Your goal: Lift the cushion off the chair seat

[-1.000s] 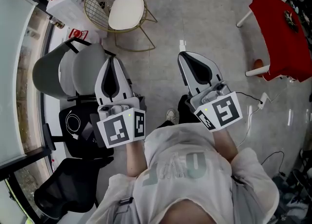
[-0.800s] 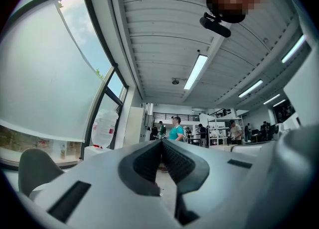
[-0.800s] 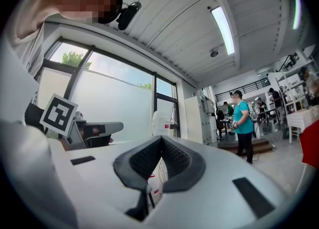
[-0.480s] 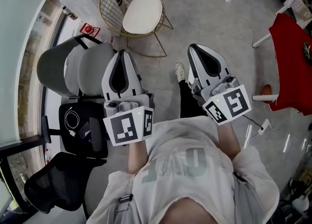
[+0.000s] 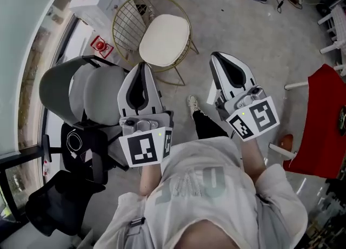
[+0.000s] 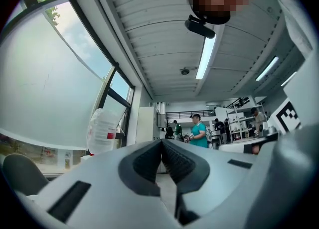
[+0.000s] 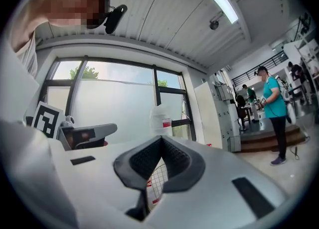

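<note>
Where the white cushion [image 5: 164, 39] lies, flat on the seat of the gold wire chair [image 5: 125, 23], nothing is touching it. The chair stands on the grey floor [image 5: 243, 20] in front of me. My left gripper [image 5: 142, 67] points at the chair, and from above its tip looks near the closest rim. Its jaws are closed tight with nothing between them. My right gripper [image 5: 217, 57] is off to the right of the chair, over bare floor. Its jaws are pressed together too and hold nothing. Past them I can see a bit of the chair's wire. My shoe [image 5: 192, 102] shows on the floor between the two grippers. Left of the wire chair stand two grey chairs [image 5: 81, 85], and a black chair [image 5: 57, 204] is closer to me. White boxes [image 5: 100, 1] with red labels sit behind the wire chair. A red cloth [image 5: 324, 123] is far off on my right. Far across the room a person [image 7: 273, 98] in a blue-green shirt stands.
</note>
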Action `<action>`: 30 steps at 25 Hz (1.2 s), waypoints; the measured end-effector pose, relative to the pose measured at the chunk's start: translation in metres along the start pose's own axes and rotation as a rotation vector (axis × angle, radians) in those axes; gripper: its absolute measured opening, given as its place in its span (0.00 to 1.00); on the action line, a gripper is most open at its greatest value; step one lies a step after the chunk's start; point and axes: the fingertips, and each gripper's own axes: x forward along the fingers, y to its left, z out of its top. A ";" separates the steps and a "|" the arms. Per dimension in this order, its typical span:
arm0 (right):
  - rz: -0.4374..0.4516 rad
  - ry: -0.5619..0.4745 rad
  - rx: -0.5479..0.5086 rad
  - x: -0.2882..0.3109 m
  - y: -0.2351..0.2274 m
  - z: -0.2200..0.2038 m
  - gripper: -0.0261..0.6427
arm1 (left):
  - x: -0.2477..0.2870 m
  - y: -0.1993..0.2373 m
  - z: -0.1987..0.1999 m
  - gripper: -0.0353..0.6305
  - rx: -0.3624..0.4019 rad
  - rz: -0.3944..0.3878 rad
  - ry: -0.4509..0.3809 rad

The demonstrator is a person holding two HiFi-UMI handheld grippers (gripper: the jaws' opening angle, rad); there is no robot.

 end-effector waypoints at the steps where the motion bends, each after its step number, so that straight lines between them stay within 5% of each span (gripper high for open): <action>1: 0.010 0.006 0.001 0.012 -0.013 0.000 0.06 | 0.016 0.002 -0.002 0.07 0.001 0.014 0.000; 10: 0.072 0.062 0.043 0.103 -0.112 -0.005 0.06 | 0.138 0.031 -0.024 0.07 0.050 0.134 0.041; 20: 0.113 0.091 0.096 0.160 -0.142 -0.028 0.06 | 0.187 0.059 -0.048 0.07 0.012 0.204 0.061; 30: 0.031 -0.057 0.047 0.208 -0.153 0.016 0.06 | 0.275 0.057 -0.027 0.07 0.013 0.026 -0.045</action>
